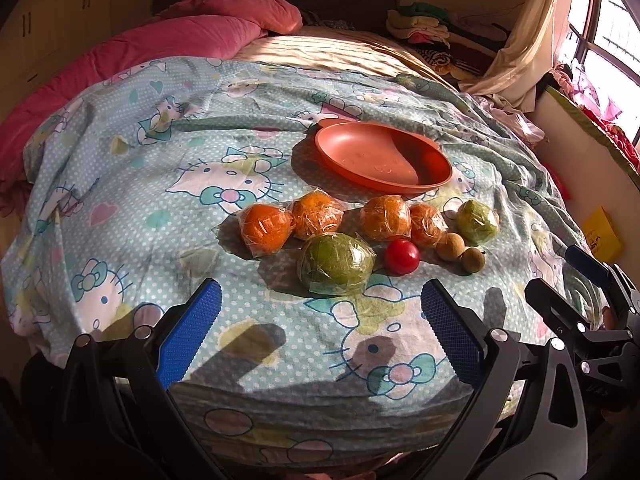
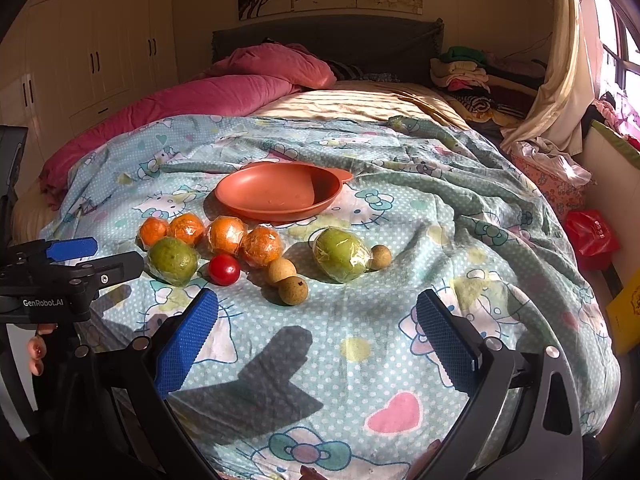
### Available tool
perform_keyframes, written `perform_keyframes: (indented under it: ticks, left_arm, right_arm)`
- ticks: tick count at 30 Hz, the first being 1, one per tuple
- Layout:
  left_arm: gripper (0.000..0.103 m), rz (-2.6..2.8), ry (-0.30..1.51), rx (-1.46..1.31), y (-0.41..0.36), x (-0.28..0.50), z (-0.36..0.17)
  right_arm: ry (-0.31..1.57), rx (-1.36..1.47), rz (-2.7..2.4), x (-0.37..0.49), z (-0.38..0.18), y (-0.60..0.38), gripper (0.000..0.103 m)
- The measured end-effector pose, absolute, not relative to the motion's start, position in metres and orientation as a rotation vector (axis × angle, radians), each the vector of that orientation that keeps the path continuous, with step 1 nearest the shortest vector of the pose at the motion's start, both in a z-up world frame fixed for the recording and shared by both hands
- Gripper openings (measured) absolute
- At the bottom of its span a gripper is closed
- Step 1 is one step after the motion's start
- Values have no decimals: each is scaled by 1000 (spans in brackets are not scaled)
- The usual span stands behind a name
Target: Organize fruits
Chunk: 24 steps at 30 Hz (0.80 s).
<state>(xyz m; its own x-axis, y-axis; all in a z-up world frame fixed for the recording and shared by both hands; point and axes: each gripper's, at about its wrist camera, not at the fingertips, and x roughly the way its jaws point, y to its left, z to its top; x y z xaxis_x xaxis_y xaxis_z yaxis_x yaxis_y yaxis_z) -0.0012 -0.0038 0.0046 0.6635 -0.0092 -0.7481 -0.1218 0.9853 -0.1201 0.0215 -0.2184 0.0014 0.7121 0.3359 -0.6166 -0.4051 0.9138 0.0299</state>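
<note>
An empty orange-brown plate (image 1: pixel 384 156) (image 2: pixel 280 192) lies on the cartoon-cat bedsheet (image 1: pixel 168 216). In front of it sit several plastic-wrapped oranges (image 1: pixel 266 228) (image 2: pixel 227 235) in a row. Nearer are a large wrapped green fruit (image 1: pixel 336 264) (image 2: pixel 173 260), a red tomato (image 1: pixel 402 256) (image 2: pixel 224 270) and small brown round fruits (image 1: pixel 450 246) (image 2: pixel 293 290). A second wrapped green fruit (image 1: pixel 478 222) (image 2: pixel 342 254) lies to the right. My left gripper (image 1: pixel 320 300) (image 2: pixel 118 254) is open just short of the large green fruit. My right gripper (image 2: pixel 316 298) (image 1: pixel 550 268) is open, holding nothing, short of the brown fruits.
A pink quilt (image 1: pixel 168 44) is heaped at the bed's far left. Folded clothes (image 2: pixel 464 72) and a curtain (image 2: pixel 560 80) are at the far right. A yellow box (image 1: pixel 600 236) and a red bag (image 2: pixel 592 236) lie beyond the bed's right edge.
</note>
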Motion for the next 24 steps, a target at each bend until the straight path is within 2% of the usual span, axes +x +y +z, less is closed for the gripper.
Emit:
perform_keyframes:
  ticks: [24]
  left_arm:
    - [94,60,846,-172,-2,0,3]
  right_arm:
    - [673,-118,412,24,-2,-216,99]
